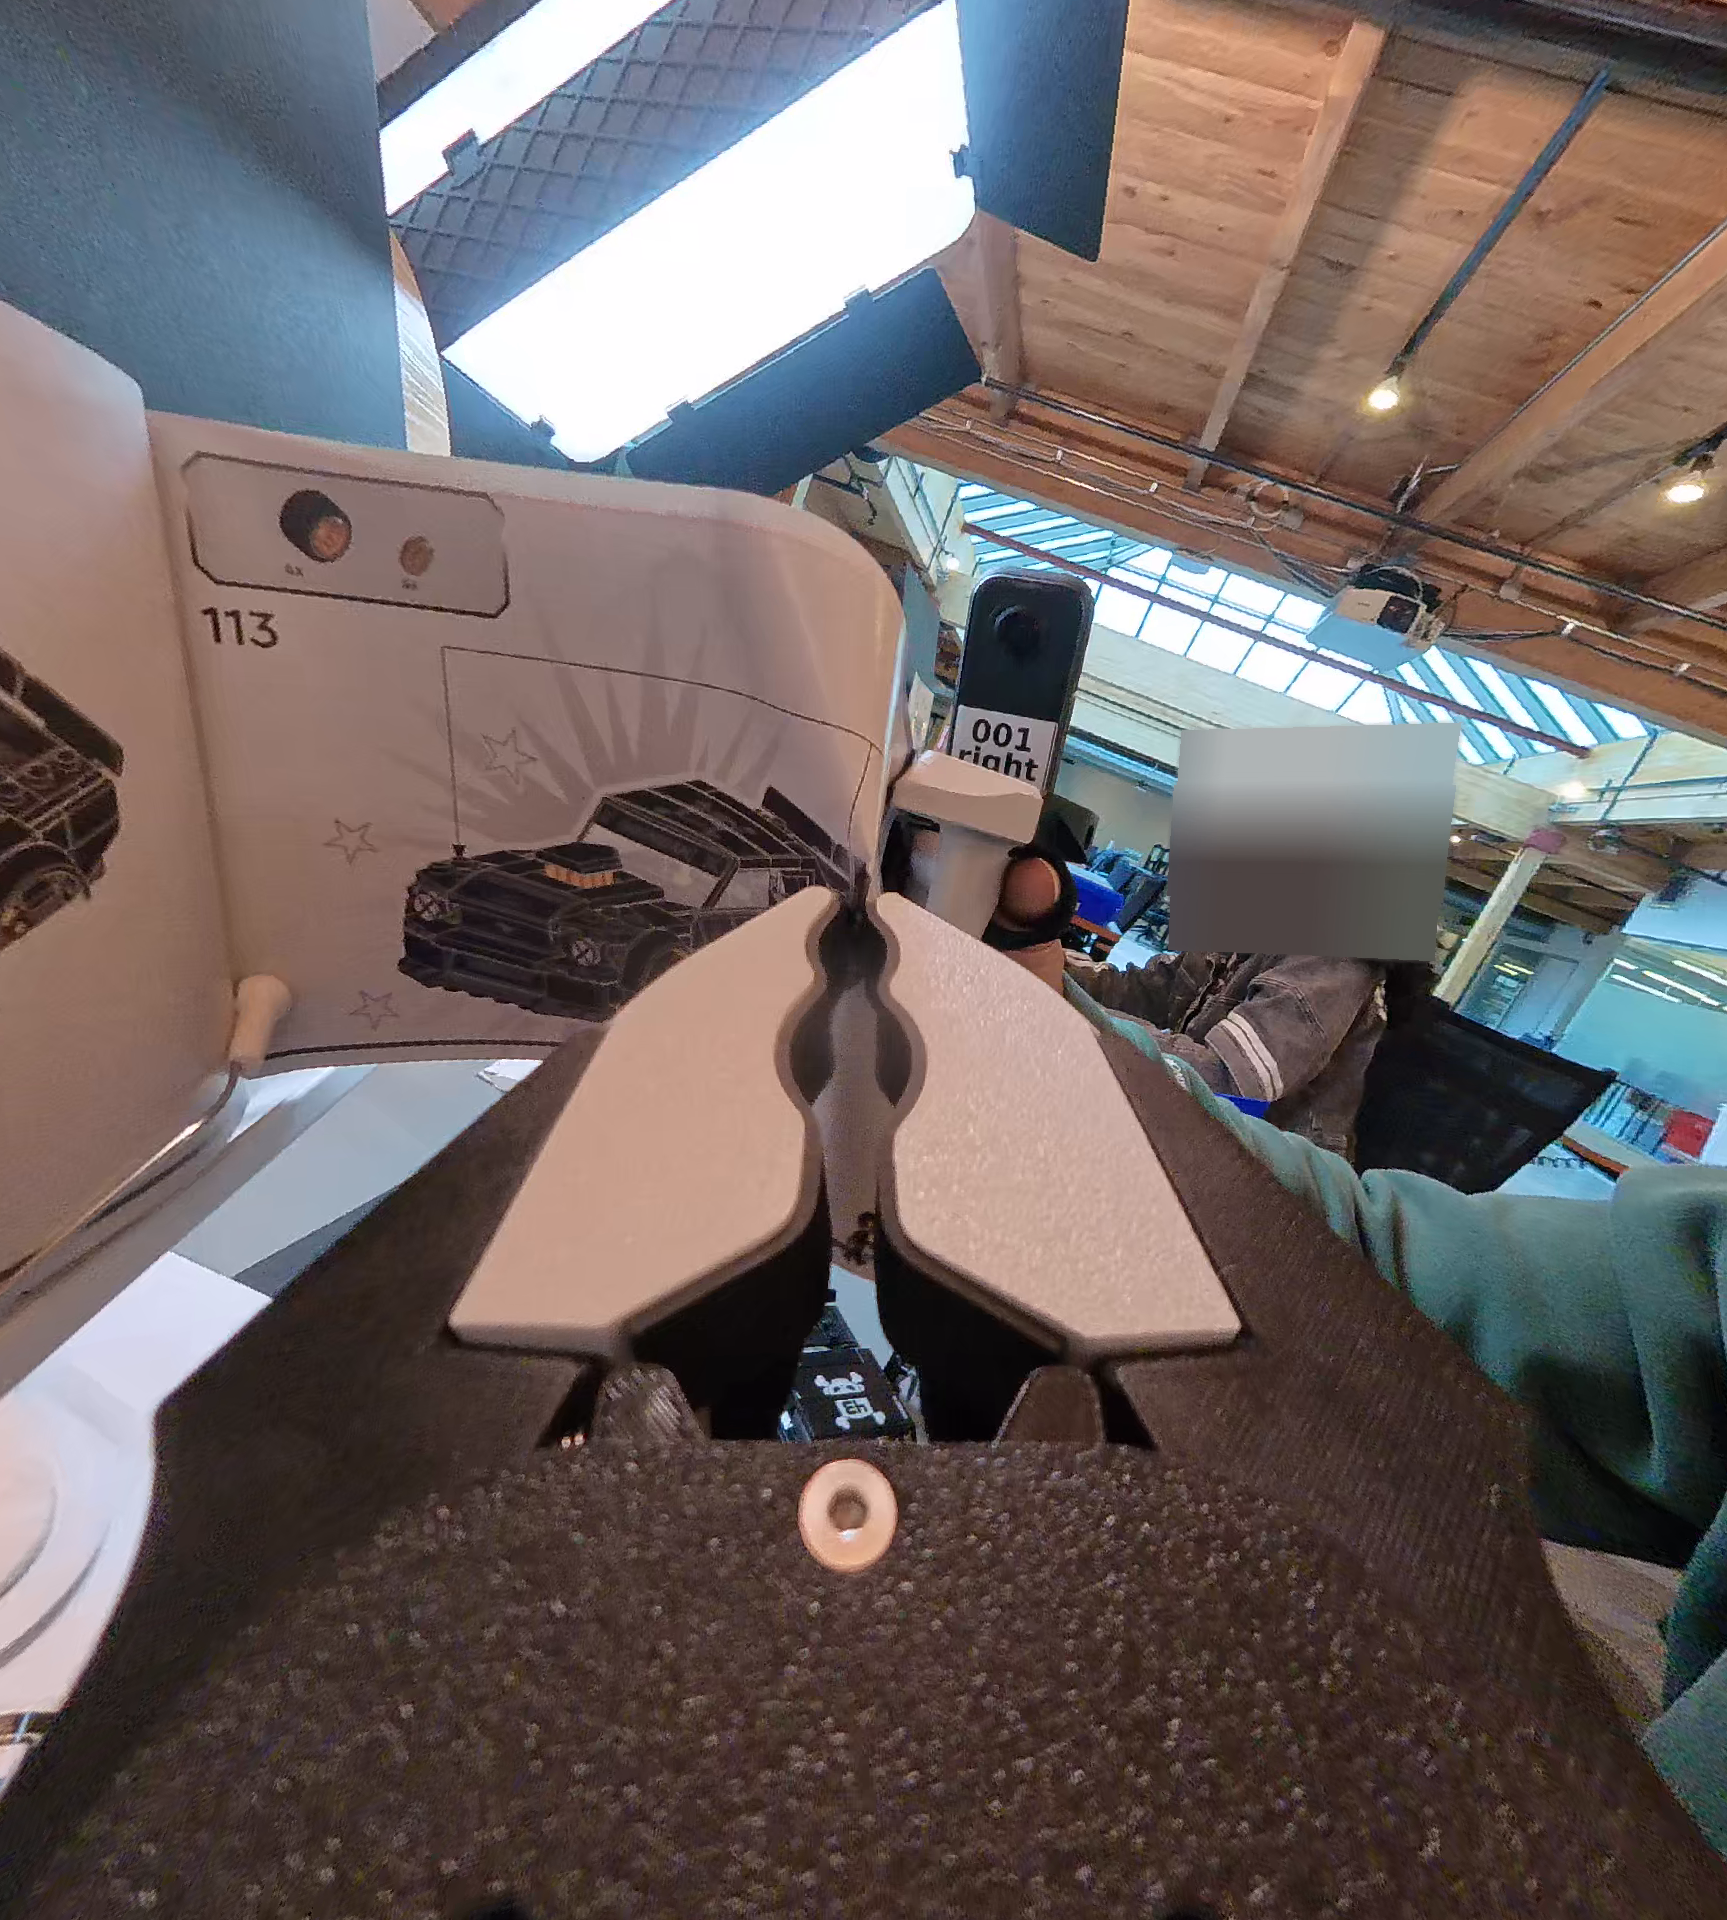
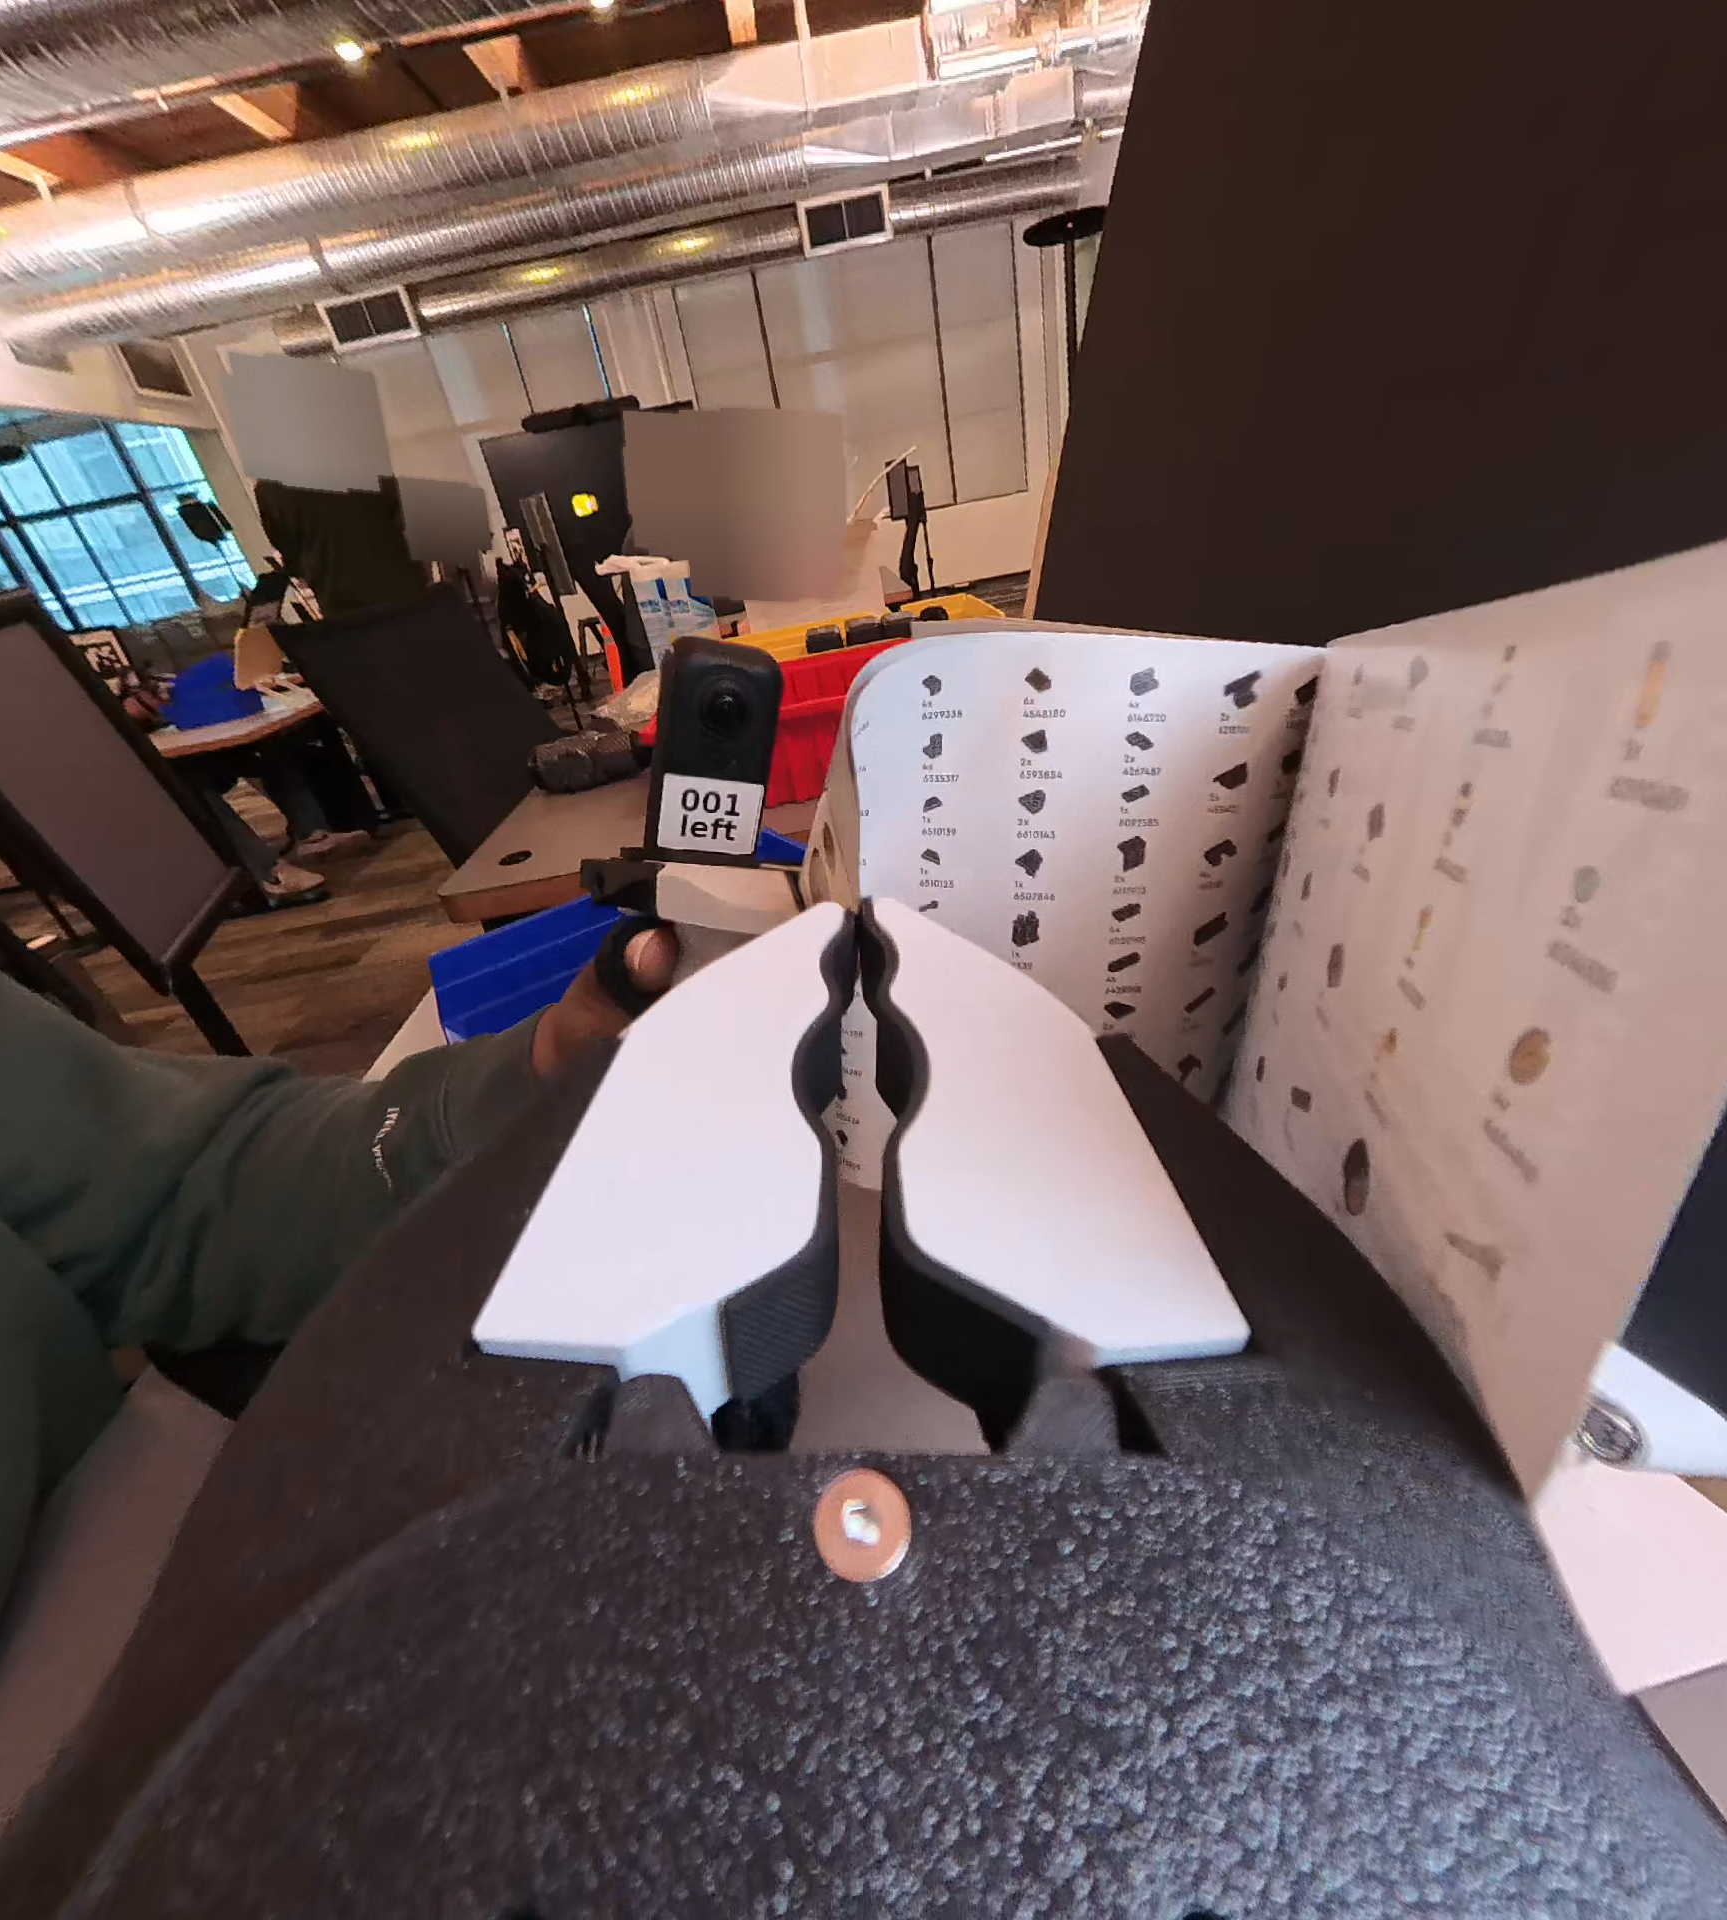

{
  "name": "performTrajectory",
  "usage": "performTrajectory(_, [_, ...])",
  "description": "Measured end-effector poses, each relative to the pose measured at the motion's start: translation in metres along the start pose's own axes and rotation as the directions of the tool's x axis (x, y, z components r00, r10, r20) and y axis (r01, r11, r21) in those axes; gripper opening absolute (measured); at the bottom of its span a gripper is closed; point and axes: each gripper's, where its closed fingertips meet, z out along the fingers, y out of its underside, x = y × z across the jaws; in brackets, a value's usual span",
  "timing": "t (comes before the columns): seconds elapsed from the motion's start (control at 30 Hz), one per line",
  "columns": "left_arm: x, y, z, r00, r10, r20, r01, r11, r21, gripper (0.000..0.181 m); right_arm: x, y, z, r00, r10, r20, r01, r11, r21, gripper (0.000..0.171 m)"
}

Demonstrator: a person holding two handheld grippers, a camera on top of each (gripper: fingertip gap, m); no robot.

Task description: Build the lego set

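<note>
The instruction booklet stands open in front of me. In the left wrist view one page with a black car drawing point(image 1: 526, 727) curls up toward my left gripper point(image 1: 854, 914), which is shut on that page's outer edge. In the right wrist view the back of the same page, printed with small part pictures point(image 2: 1077, 790), curls to my right gripper point(image 2: 859, 914), which is shut on the page edge too. The two grippers face each other across the page. The right gripper's camera housing point(image 1: 1020, 665) and the left one's point(image 2: 719, 717) show just beyond it. No bricks are held.
A wire page holder point(image 1: 256, 1013) and a white stand base point(image 2: 1659, 1579) carry the booklet. A blue bin point(image 2: 516, 966) and a red bin point(image 2: 807, 748) sit behind. A dark panel point(image 2: 1410, 312) stands at the right. A person's green sleeve point(image 1: 1565, 1299) reaches in. One gripper's finger ends stand about 5 centimeters off the other's.
</note>
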Motion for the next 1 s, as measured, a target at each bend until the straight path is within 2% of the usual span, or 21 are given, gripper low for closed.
performTrajectory(0.2, [-0.003, -0.010, -0.008, 1.000, -0.007, 0.004, 0.007, 0.999, 0.037, 0.001, 0.012, -0.014, -0.020, 0.999, 0.000, -0.046, 0.001, 1.000, 0.030, 0.000])
performTrajectory(0.33, [-0.009, -0.025, -0.025, 1.000, -0.015, 0.017, 0.014, 0.996, 0.086, 0.001, 0.036, -0.016, -0.038, 0.981, -0.057, -0.185, 0.051, 0.998, -0.037, 0.000])
performTrajectory(0.5, [-0.029, -0.036, -0.052, 0.997, -0.030, 0.071, 0.022, 0.993, 0.115, 0.002, 0.079, -0.015, -0.070, 0.894, -0.172, -0.413, 0.103, 0.977, -0.185, 0.000])
performTrajectory(0.7, [-0.037, -0.040, -0.063, 0.994, -0.035, 0.099, 0.021, 0.990, 0.137, 0.002, 0.116, -0.019, -0.097, 0.758, -0.256, -0.600, 0.115, 0.958, -0.262, 0.000])
performTrajectory(0.9, [-0.047, -0.044, -0.072, 0.990, -0.068, 0.126, 0.045, 0.983, 0.176, 0.003, 0.128, -0.023, -0.110, 0.684, -0.277, -0.675, 0.134, 0.957, -0.256, 0.001])
performTrajectory(1.0, [-0.050, -0.047, -0.076, 0.987, -0.083, 0.139, 0.054, 0.978, 0.200, 0.007, 0.130, -0.027, -0.119, 0.629, -0.286, -0.723, 0.141, 0.956, -0.256, 0.009])
